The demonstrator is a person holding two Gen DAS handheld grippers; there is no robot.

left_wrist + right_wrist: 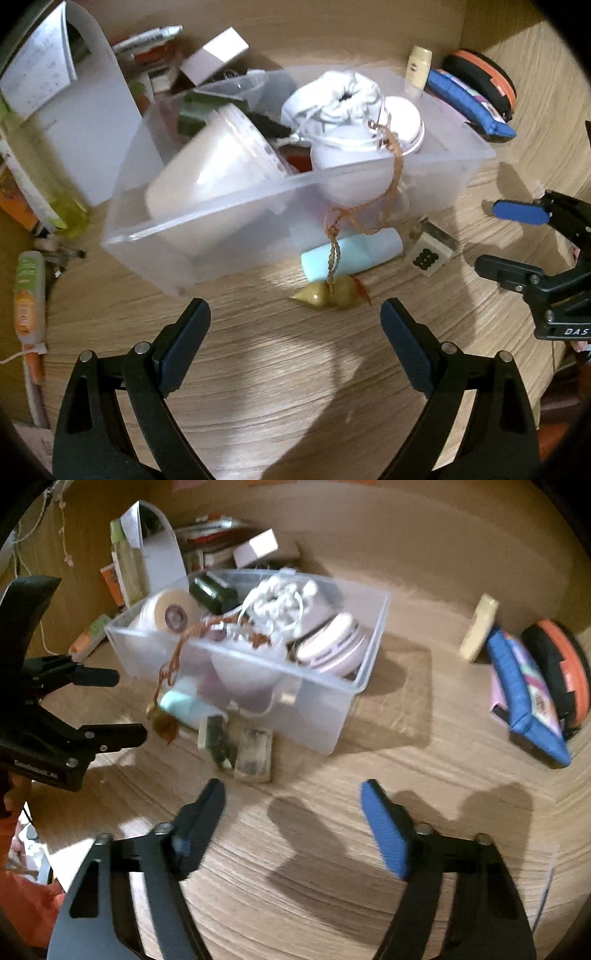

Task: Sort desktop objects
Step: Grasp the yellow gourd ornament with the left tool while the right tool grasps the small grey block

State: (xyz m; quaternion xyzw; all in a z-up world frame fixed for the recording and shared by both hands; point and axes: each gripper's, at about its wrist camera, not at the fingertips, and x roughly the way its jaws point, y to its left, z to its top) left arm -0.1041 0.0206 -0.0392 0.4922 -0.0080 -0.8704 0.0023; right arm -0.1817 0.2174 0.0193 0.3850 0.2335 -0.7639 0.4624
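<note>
A clear plastic bin (207,218) (325,716) stands on the wooden desk, holding a white tape roll (218,166) (168,613), a white drawstring pouch (332,98) (284,594), a round white case (399,123) (332,642) and a dark green item (212,589). A small gourd charm (328,293) lies in front of the bin, its brown cord (397,166) looped over the rim. A light-blue tube (351,253) (181,701) and a small cube (428,253) lie beside it. My left gripper (295,317) (131,705) is open and empty, just short of the gourd. My right gripper (293,801) (487,236) is open and empty.
A blue pouch (469,103) (524,694), an orange-black round case (487,77) (561,664) and a cream bottle (417,70) (478,631) lie at the back right. Papers, boxes and a white stand (107,110) crowd the back left. A tube (27,295) lies at the left edge.
</note>
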